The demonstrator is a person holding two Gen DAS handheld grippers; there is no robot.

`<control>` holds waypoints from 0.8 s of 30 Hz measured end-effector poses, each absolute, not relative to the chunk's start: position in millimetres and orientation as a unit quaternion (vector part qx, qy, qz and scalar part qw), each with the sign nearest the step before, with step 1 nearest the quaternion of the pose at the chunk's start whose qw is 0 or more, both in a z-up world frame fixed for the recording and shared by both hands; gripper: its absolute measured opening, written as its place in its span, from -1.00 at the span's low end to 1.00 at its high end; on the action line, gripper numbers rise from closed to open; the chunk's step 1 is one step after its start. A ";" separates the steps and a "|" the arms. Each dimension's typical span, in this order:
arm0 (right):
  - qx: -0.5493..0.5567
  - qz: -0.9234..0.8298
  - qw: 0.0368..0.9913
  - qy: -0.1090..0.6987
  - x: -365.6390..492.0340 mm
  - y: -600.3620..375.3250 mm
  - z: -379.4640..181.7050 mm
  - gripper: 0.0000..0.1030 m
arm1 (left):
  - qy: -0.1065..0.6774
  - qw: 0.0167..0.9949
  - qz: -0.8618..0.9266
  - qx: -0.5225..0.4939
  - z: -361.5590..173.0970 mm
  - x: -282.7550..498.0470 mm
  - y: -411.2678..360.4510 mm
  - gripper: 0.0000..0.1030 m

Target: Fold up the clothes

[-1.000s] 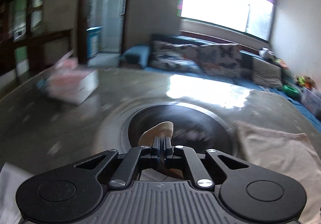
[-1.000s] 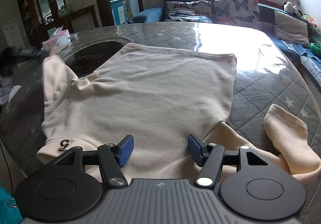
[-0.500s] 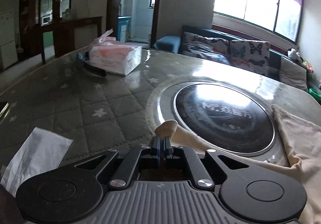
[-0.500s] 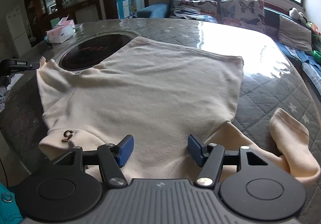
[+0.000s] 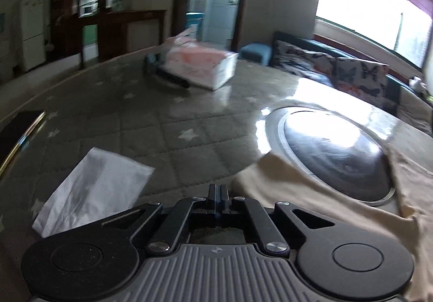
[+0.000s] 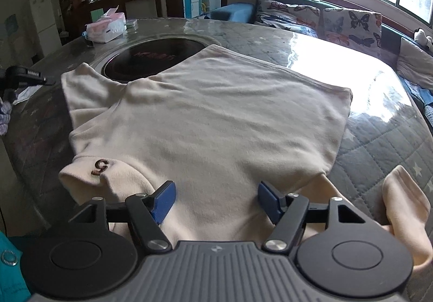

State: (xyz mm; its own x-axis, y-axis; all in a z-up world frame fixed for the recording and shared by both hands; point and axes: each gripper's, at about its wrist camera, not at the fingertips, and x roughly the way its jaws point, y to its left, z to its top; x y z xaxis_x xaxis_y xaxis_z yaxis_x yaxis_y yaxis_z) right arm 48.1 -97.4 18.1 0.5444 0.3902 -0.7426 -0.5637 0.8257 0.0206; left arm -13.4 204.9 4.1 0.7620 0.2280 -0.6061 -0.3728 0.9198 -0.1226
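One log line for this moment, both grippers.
left gripper: shut, empty | right gripper: open above shirt | shirt: flat on table

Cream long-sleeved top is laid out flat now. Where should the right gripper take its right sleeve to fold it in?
Grip the cuff end of the right sleeve, which lies doubled back beside the cream top on the quilted table cover. Come from the table's outer edge, low, with the open right gripper: the rounded cuff sits clear of the body, so only one part gets pinched.

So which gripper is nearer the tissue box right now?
Left. The left gripper is at the table's near-left edge, with the tissue box ahead of it. The right gripper is over the sweater, with the box far across the table.
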 end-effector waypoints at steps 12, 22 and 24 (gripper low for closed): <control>-0.128 0.287 0.861 0.399 37.2 -107.8 20.8 0.35 | 0.332 0.931 0.133 -0.069 -4.0 11.2 184.6 -0.88; -0.122 0.297 0.859 0.399 29.1 -120.1 26.0 0.35 | 0.336 0.922 0.186 -0.047 -3.5 -13.4 194.9 -0.88; -0.096 0.294 0.864 0.397 31.1 -123.6 30.1 0.34 | 0.342 0.921 0.179 -0.049 -0.2 -10.5 194.2 -0.88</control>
State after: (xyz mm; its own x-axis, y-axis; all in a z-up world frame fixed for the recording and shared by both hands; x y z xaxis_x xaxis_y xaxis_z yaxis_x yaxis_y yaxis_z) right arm 31.1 -123.6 30.1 0.5113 0.4315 -0.7432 -0.5842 0.8088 0.0677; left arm -10.5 194.2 -0.2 0.7026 0.2962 -0.6470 -0.3627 0.9313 0.0324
